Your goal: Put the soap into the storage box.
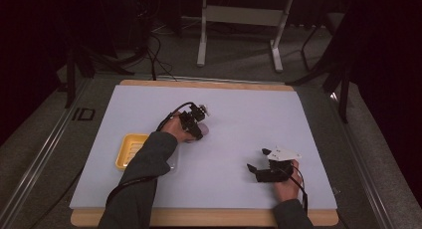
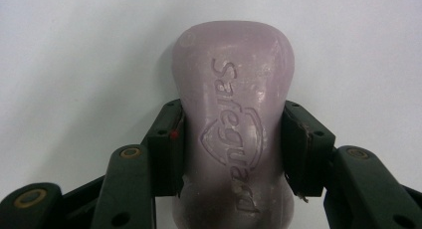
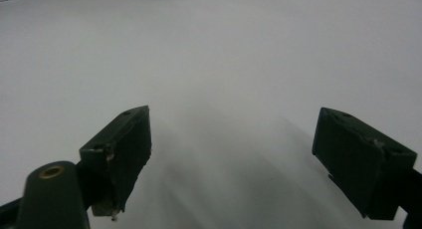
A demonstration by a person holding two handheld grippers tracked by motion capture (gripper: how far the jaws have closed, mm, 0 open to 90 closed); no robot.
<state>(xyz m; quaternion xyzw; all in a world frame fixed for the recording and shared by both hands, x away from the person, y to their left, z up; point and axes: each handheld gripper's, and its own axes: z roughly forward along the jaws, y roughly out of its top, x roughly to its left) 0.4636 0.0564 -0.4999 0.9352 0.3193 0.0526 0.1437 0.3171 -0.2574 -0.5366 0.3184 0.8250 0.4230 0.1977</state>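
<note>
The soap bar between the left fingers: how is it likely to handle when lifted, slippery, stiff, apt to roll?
The soap bar looks solid with a crisp embossed logo, so probably stiff. Its smooth, rounded sides could slip, though the left gripper holds it at its narrower waist, which likely helps. It looks flat-faced, so it seems unlikely to roll on the table.

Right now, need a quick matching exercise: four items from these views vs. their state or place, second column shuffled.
Items:
1. soap bar
2. yellow dish
3. left hand-held gripper
4. right hand-held gripper

States:
A. jaws wide apart, nothing between them
B. pale purple, pinched at both sides
C. empty, near the mat's left edge
D. shut on the soap

Pairs: 1-B, 2-C, 3-D, 4-A
</note>
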